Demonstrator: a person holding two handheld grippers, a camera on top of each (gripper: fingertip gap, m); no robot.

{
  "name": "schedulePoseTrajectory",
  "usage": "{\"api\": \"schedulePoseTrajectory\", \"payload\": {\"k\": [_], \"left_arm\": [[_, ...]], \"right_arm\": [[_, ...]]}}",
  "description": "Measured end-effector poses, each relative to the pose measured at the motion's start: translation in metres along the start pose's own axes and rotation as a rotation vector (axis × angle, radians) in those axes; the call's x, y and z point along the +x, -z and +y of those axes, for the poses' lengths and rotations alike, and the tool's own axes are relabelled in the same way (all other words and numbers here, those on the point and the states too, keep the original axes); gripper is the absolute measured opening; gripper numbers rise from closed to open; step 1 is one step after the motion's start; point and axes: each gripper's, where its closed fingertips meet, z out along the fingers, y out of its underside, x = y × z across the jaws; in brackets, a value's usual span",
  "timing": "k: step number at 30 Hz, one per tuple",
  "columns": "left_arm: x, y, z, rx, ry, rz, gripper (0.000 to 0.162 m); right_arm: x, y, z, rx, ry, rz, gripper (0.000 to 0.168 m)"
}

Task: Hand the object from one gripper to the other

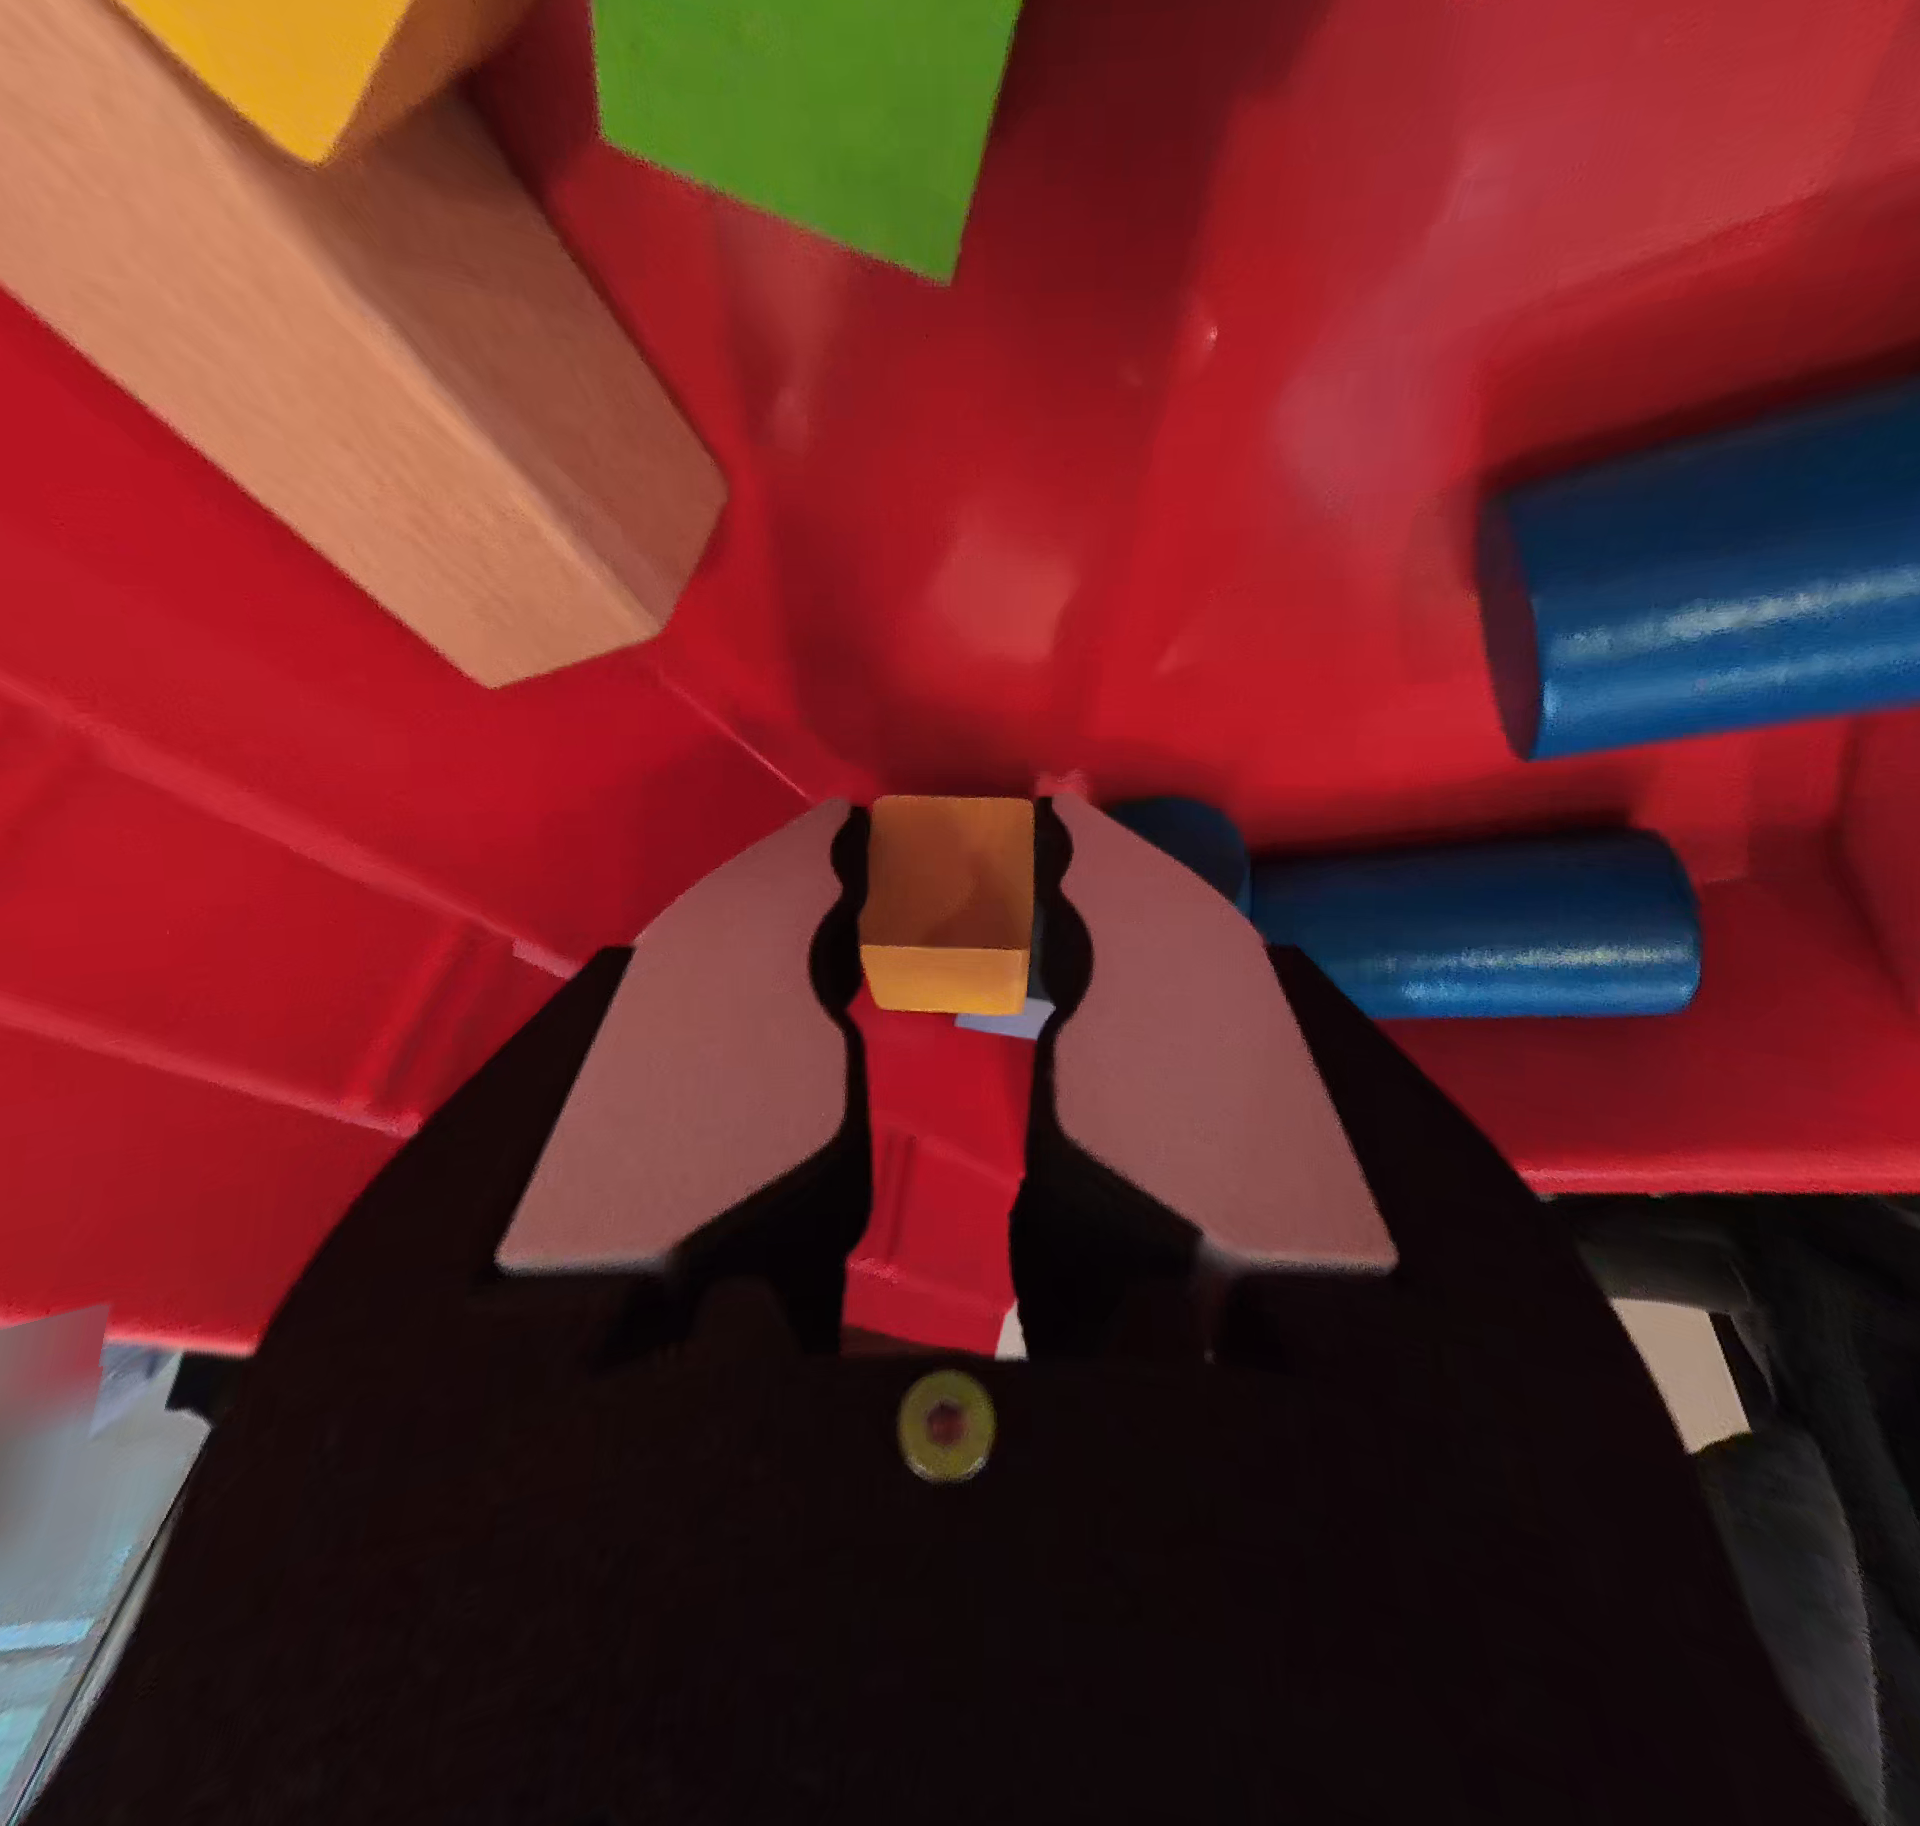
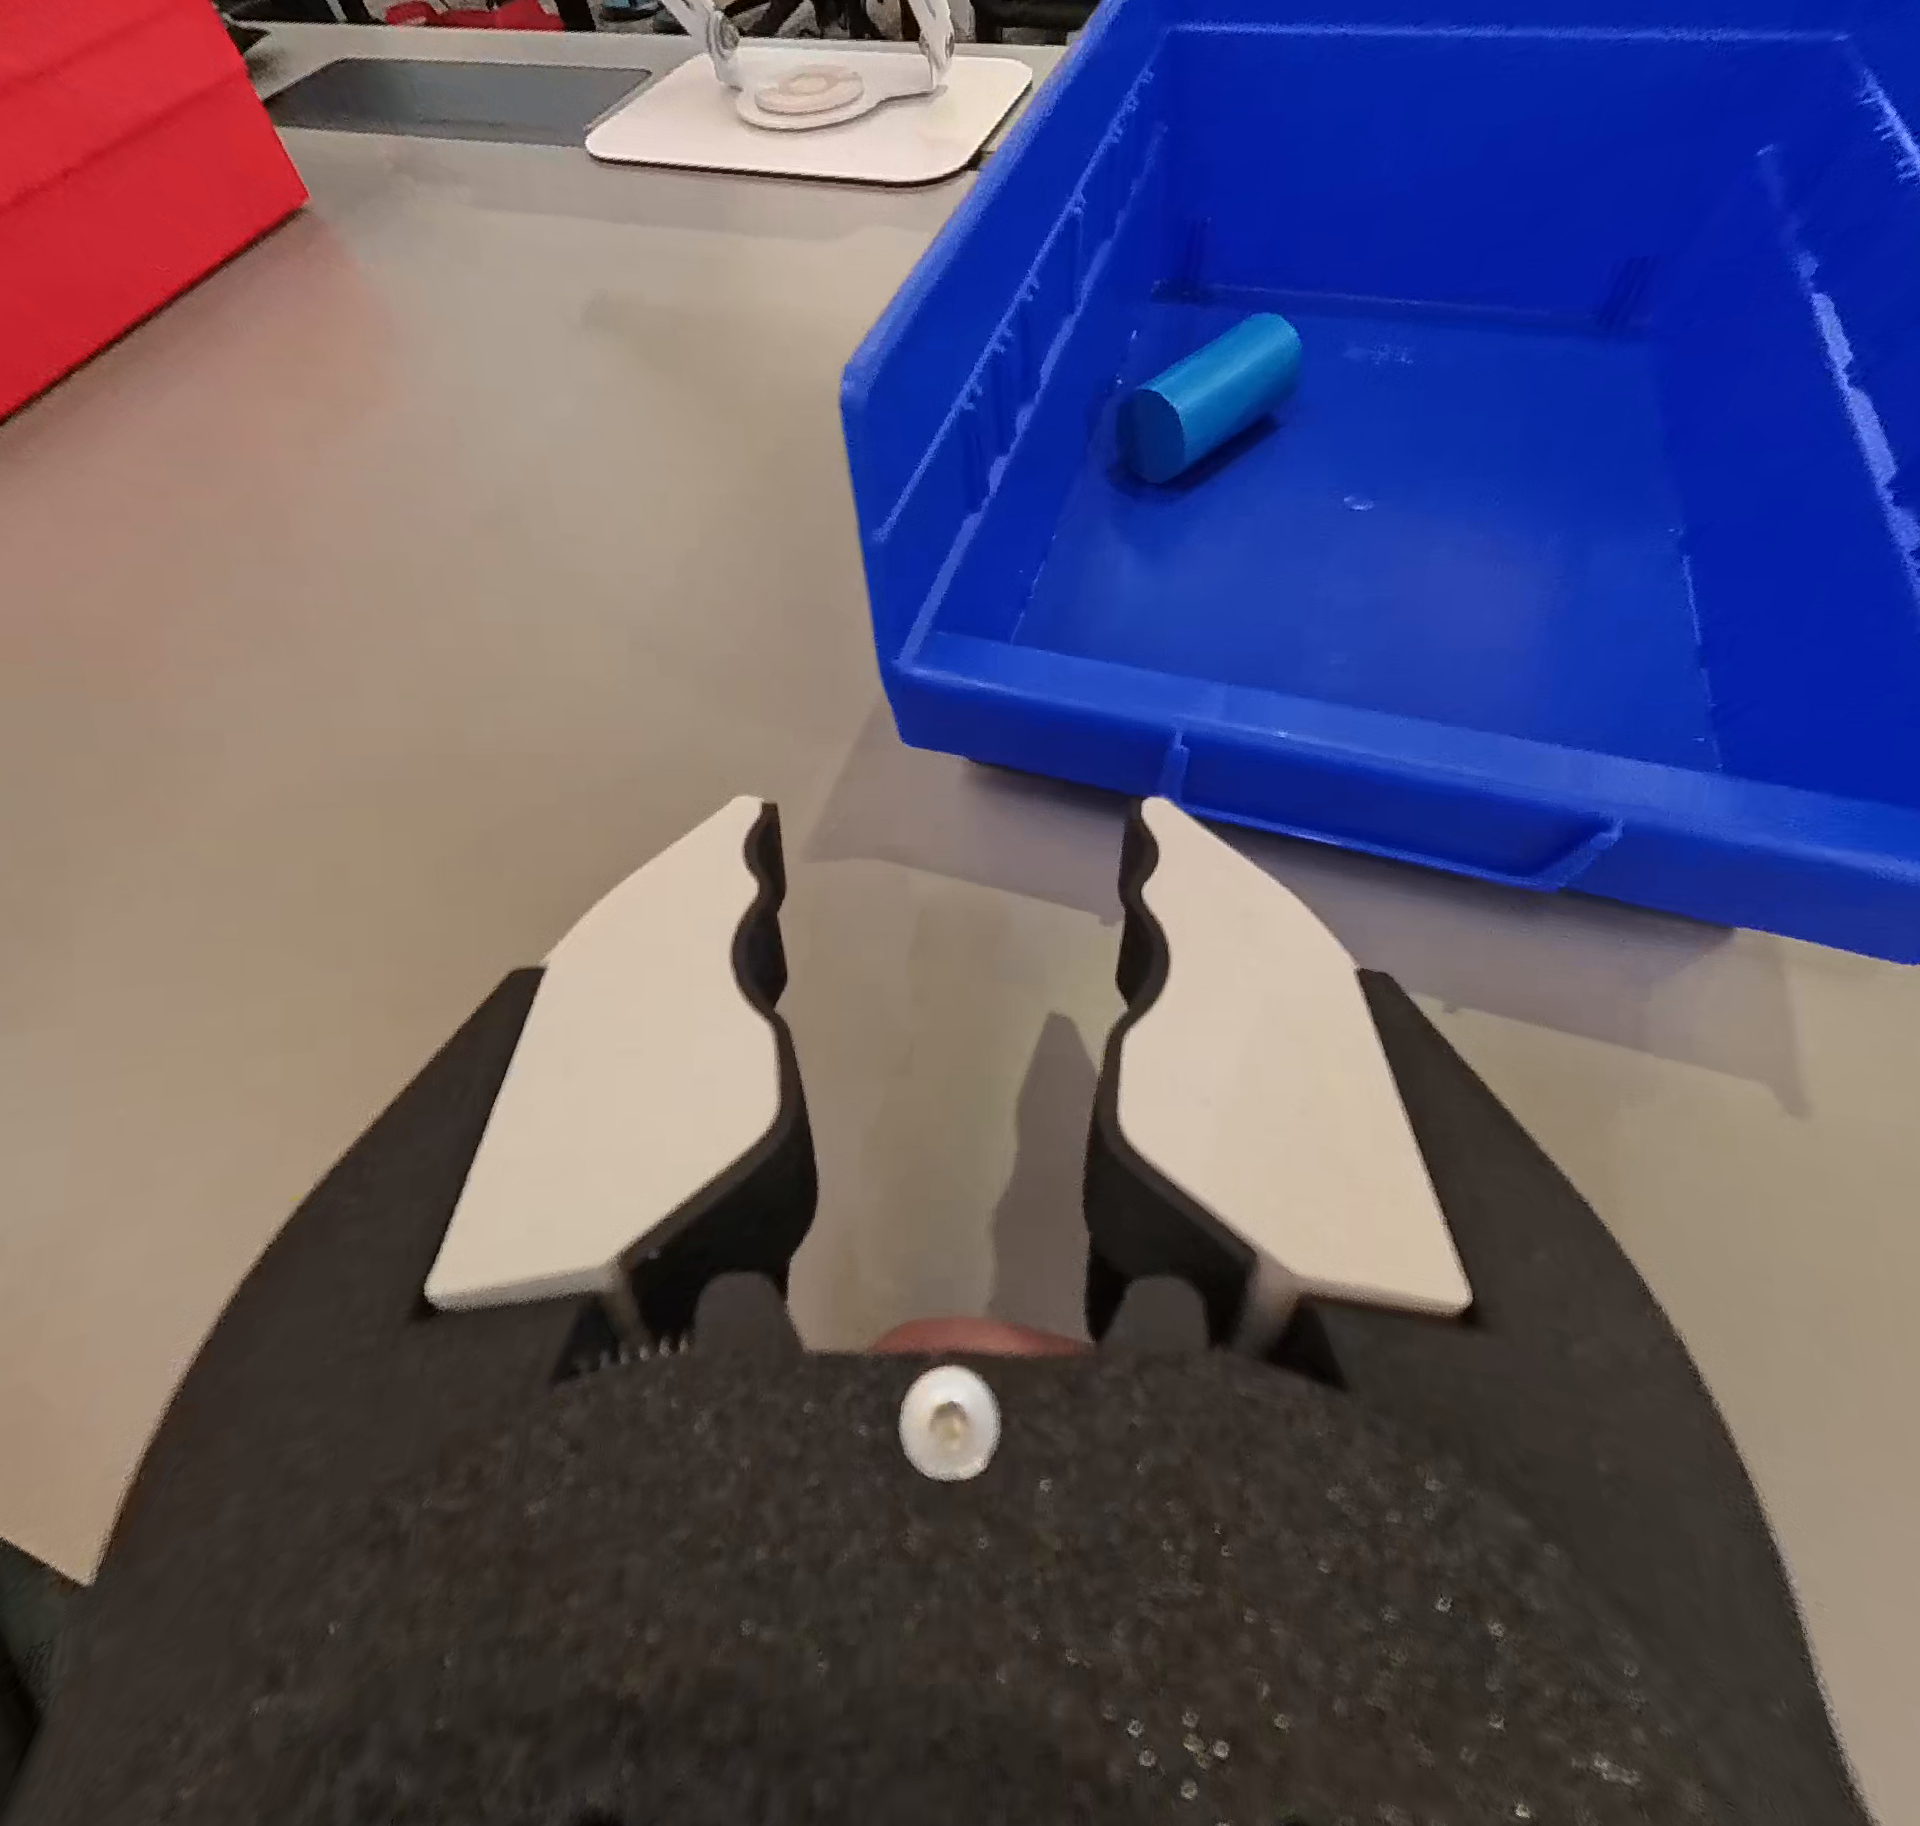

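the left claw (image 1: 951, 903) reaches down into a red bin (image 1: 260, 945), its two fingers closed in on a small orange block (image 1: 948, 903) so that the block's sides sit against the dark inner pads. the block stands at the very tips, dead centre of the left wrist view. whether it rests on the bin floor or hangs clear of it cannot be told. around it lie other pieces: a long bare wooden block (image 1: 395, 405) at 10 o'clock, a yellow block (image 1: 260, 0) lying over its far end at 11 o'clock, a green block (image 1: 800, 72) at 12 o'clock, and two dark blue cylinders, one (image 1: 1714, 581) at 2 o'clock and another (image 1: 1475, 929) at 3 o'clock just beside the right-hand finger.

the right claw (image 2: 951, 903) hangs over a grey table (image 2: 468, 581), fingers spread wide with nothing between them. a blue bin (image 2: 1455, 737) sits on the table at 1 o'clock from the claw, its front lip just past the right-hand fingertip. inside, near the left wall, lies a light blue cylinder (image 2: 1210, 394) on its side. the red bin (image 2: 114, 145) shows at 10 o'clock, well apart from the blue one. a white flat stand base (image 2: 810, 119) rests on the table at 12 o'clock.
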Motion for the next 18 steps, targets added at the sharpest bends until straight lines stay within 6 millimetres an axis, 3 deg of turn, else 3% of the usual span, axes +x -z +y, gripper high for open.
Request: {"api": "schedulePoseTrajectory", "payload": {"k": [4,9,13,18], "left_arm": [[-0.004,0.021,0.002,0.096,-0.003,-0.016,0.03],[0.0,0.062,-0.004,0.403,0.013,0.072,0.029],[0.01,0.066,-0.009,0.576,-0.007,0.14,0.029],[0.025,0.08,-0.029,0.817,-0.012,0.159,0.029]], "right_arm": [[-0.003,0.0,-0.001,0.001,0.029,0.006,0.062],[-0.01,0.001,-0.005,0.015,0.052,-0.002,0.061],[-0.015,-0.004,0.0,-0.011,0.084,0.004,0.061],[-0.027,-0.007,-0.004,0.0,0.086,-0.015,0.061]]}}
